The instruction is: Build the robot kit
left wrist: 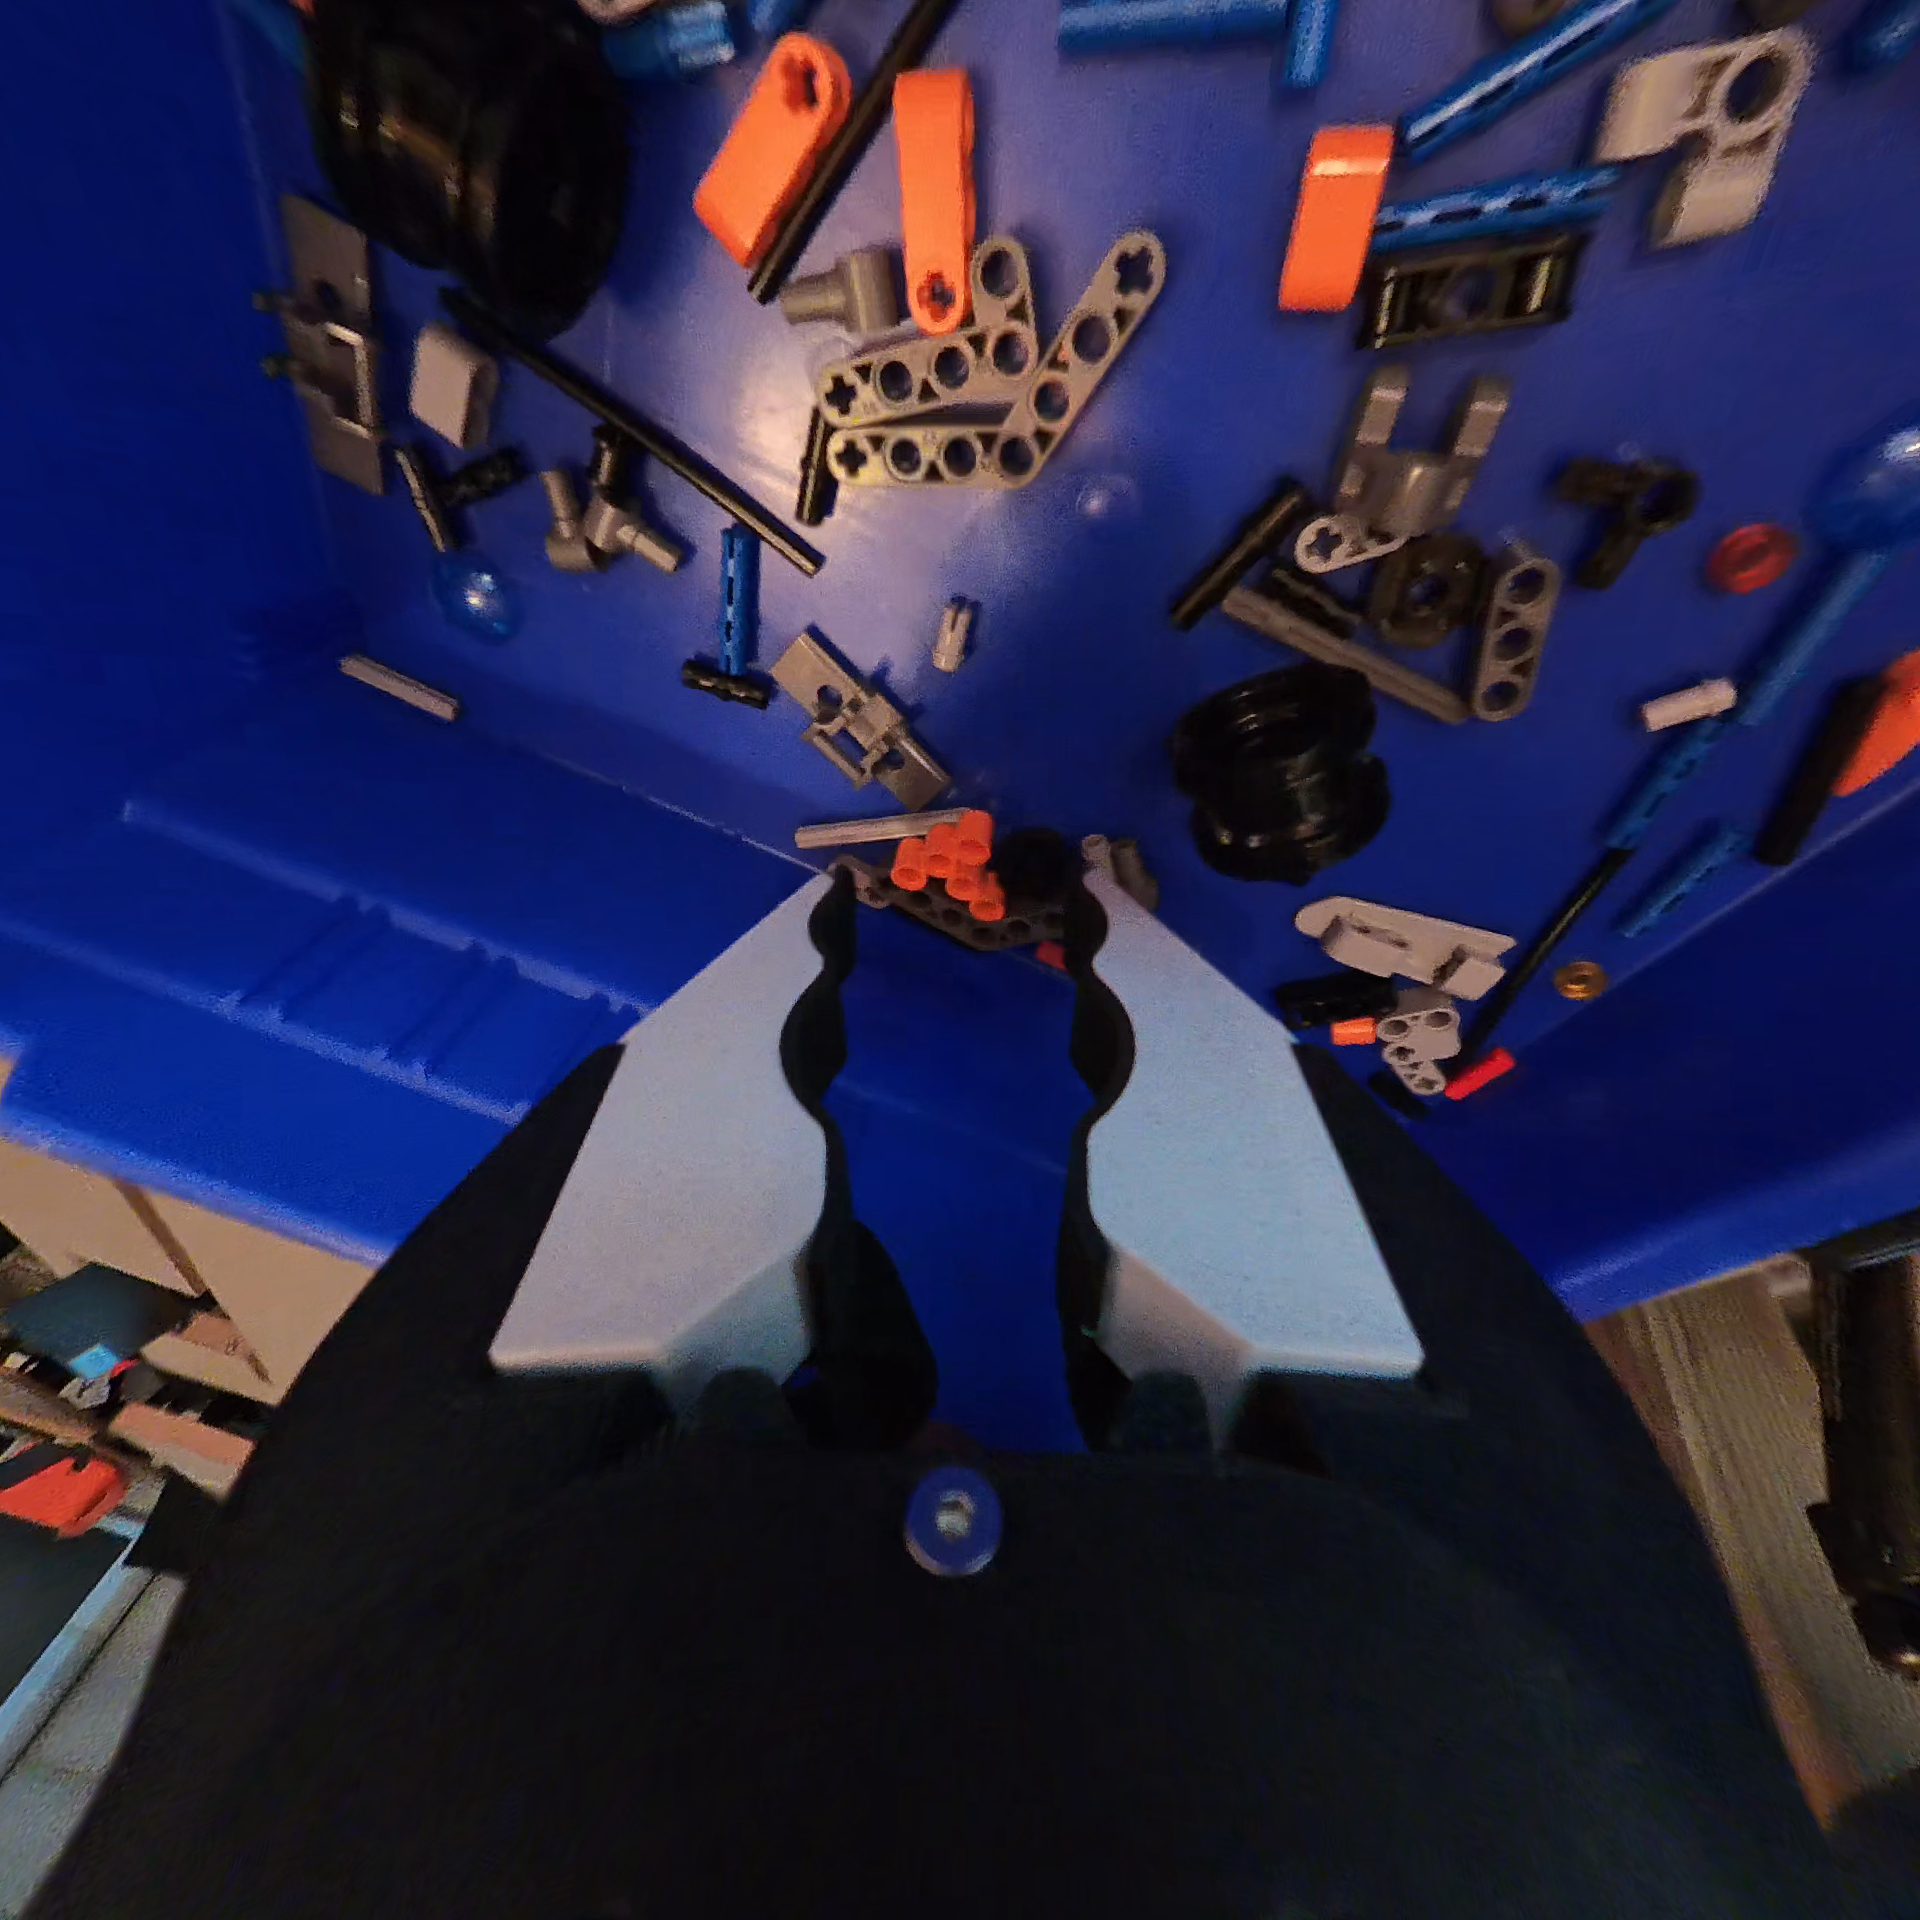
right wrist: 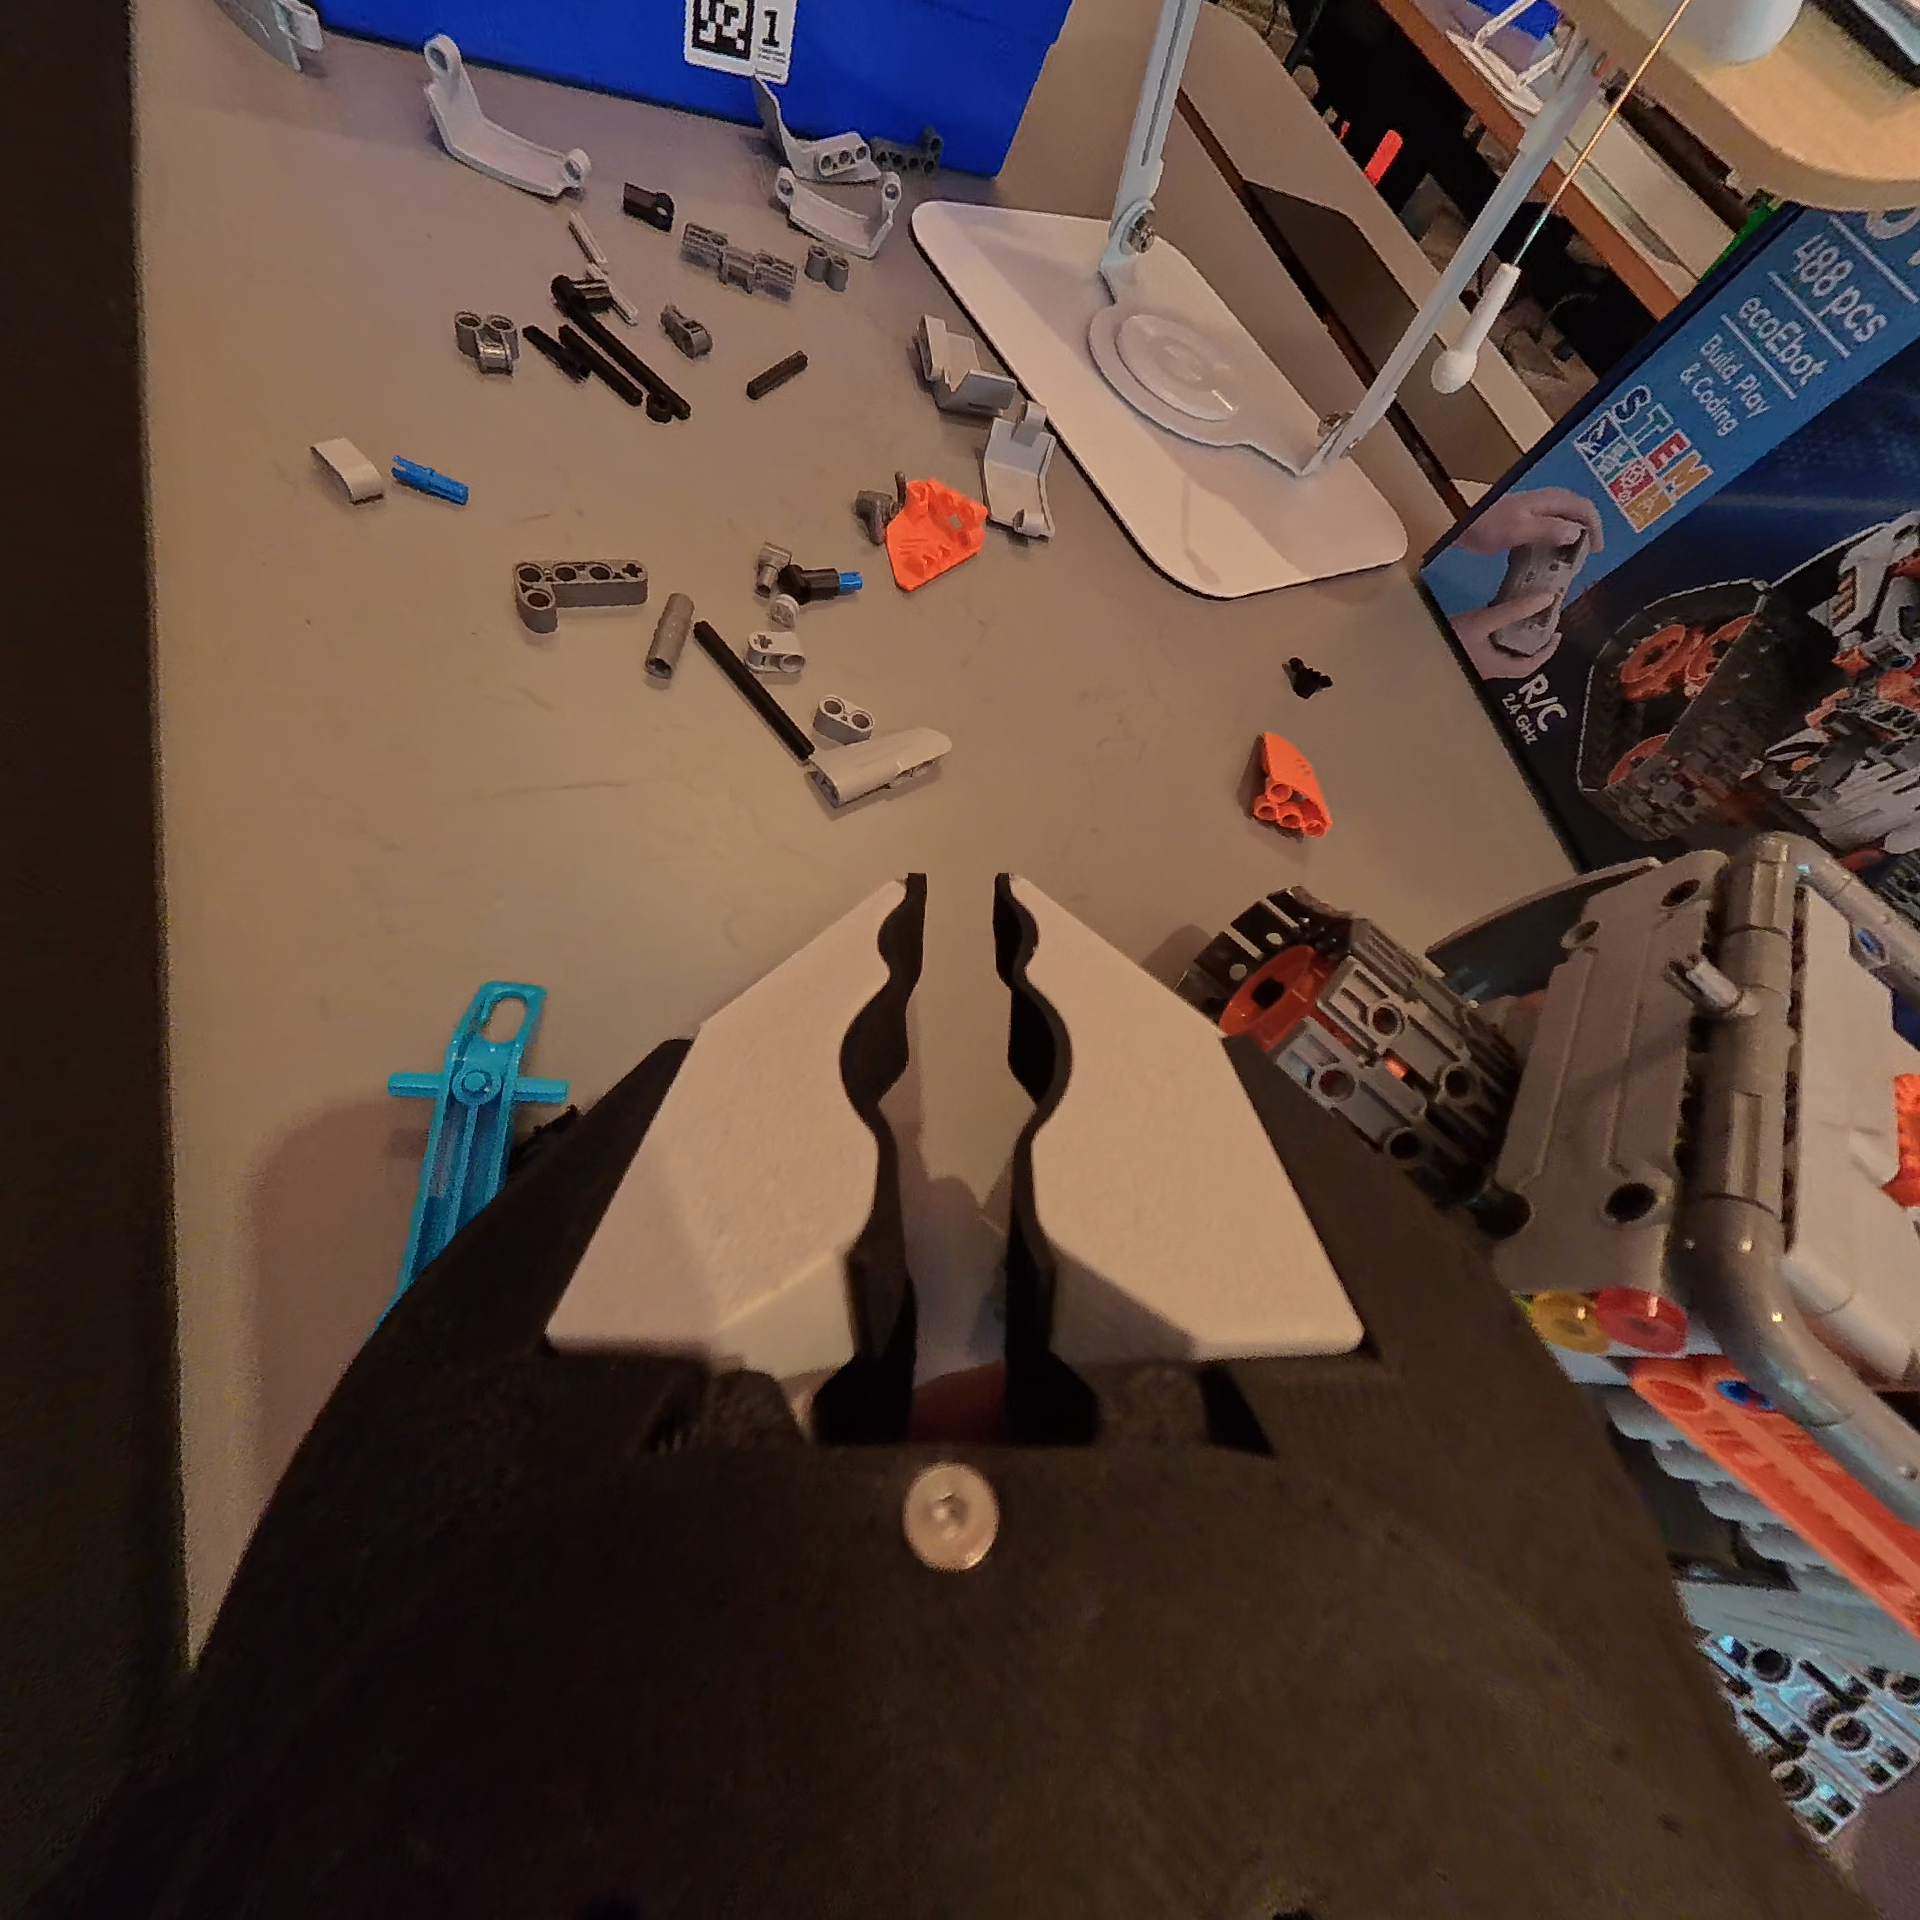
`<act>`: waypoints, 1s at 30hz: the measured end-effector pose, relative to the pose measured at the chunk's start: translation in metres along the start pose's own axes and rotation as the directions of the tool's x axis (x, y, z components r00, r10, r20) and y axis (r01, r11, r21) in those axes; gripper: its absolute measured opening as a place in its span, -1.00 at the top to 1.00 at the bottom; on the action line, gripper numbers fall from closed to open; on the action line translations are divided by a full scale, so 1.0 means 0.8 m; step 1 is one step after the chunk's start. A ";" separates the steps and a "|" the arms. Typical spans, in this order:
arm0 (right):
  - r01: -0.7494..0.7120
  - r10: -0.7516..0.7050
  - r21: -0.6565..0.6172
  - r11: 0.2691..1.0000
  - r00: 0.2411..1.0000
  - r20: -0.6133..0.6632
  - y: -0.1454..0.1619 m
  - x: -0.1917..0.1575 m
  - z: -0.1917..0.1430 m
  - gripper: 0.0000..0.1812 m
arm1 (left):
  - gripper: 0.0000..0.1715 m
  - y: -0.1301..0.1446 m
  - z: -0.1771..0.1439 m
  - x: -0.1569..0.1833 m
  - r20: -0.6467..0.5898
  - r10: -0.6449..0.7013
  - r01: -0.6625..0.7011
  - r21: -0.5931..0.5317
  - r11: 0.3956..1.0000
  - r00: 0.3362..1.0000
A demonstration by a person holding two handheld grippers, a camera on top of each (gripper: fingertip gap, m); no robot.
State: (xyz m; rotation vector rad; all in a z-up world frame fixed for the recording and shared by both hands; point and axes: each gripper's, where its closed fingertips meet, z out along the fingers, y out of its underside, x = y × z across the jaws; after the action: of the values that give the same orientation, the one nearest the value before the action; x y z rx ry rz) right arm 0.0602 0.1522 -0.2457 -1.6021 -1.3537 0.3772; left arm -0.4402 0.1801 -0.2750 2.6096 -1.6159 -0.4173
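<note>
Grey desk (right wrist: 312, 779) is seen in the right wrist view, with a blue bin (right wrist: 914, 94) at its far edge.

Left wrist view, left to right:
- The blue bin's wall (left wrist: 312, 935) and floor fill the picture. Loose building parts are scattered inside.
- A black tyre (left wrist: 468, 135) is lodged in the far left corner.
- Orange panels (left wrist: 774, 145) and grey bent beams (left wrist: 966, 395) are piled mid-floor.
- A black wheel hub (left wrist: 1283, 769) is set to the right.
- The left tool (left wrist: 956, 894) is held with its fingers apart. A small orange-and-dark-grey assembly (left wrist: 951, 878) at the foot of the wall is flanked by the tips. Whether it is pinched cannot be told.

Right wrist view, left to right:
- A turquoise piece (right wrist: 468, 1122) is laid just beside the right tool (right wrist: 956, 883).
- The fingers are drawn nearly together, a narrow gap is left, and nothing is held.
- Grey and black parts are strewn over the desk beyond, with an orange plate (right wrist: 935, 535) near a white lamp base (right wrist: 1195, 436).
- An orange connector (right wrist: 1288, 784) is set apart.
- A partly built vehicle (right wrist: 1662, 1091) is parked at the right, many parts unplaced.
- A printed kit box (right wrist: 1714, 520) is propped behind it.
</note>
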 end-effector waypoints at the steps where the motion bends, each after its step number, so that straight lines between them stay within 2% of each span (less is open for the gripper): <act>1: -0.001 0.001 0.001 1.000 1.000 0.000 0.000 0.000 0.000 0.88 | 0.59 0.001 0.004 0.000 -0.006 0.009 -0.009 -0.023 1.000 1.000; 7: -0.001 0.001 0.013 1.000 1.000 -0.004 -0.003 0.002 -0.003 0.88 | 0.86 -0.005 0.014 -0.001 -0.032 0.035 -0.036 -0.052 0.998 0.999; 12: 0.006 -0.006 0.029 1.000 1.000 -0.006 -0.009 0.001 -0.006 0.88 | 0.87 -0.006 0.011 -0.006 -0.012 0.055 -0.055 -0.036 0.998 0.998; 18: 0.018 -0.017 0.043 0.999 1.000 -0.009 -0.014 -0.001 -0.009 0.88 | 0.87 -0.019 -0.032 -0.019 0.048 0.030 -0.035 0.122 0.992 0.998; 21: 0.020 -0.019 0.050 0.999 1.000 -0.011 -0.016 -0.001 -0.010 0.88 | 0.87 -0.032 -0.077 -0.018 0.096 0.026 -0.048 0.226 0.973 0.995; 23: 0.019 -0.019 0.050 0.999 1.000 -0.012 -0.016 -0.001 -0.010 0.88 | 0.88 -0.060 -0.125 0.000 0.135 0.060 -0.103 0.342 0.934 0.989; 25: 0.019 -0.018 0.050 0.999 1.000 -0.012 -0.016 -0.001 -0.010 0.88 | 0.88 -0.096 -0.174 0.030 0.209 0.136 -0.214 0.413 0.885 0.968; 26: 0.019 -0.018 0.049 0.999 1.000 -0.013 -0.016 0.000 -0.010 0.88 | 0.88 -0.113 -0.192 0.050 0.254 0.188 -0.282 0.414 0.865 0.949; 28: 0.019 -0.019 0.049 0.999 1.000 -0.016 -0.016 0.000 -0.011 0.88 | 0.88 -0.144 -0.213 0.085 0.370 0.299 -0.426 0.334 0.841 0.880; 30: 0.022 -0.021 0.055 0.998 1.000 -0.021 -0.018 0.001 -0.013 0.88 | 0.88 -0.182 -0.218 0.136 0.409 0.421 -0.554 0.296 0.778 0.810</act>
State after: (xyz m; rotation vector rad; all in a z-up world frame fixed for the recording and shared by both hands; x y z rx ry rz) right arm 0.0598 0.1467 -0.2291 -1.5407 -1.3330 0.3814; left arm -0.2241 0.1319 -0.1549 2.2754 -2.6672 -0.5393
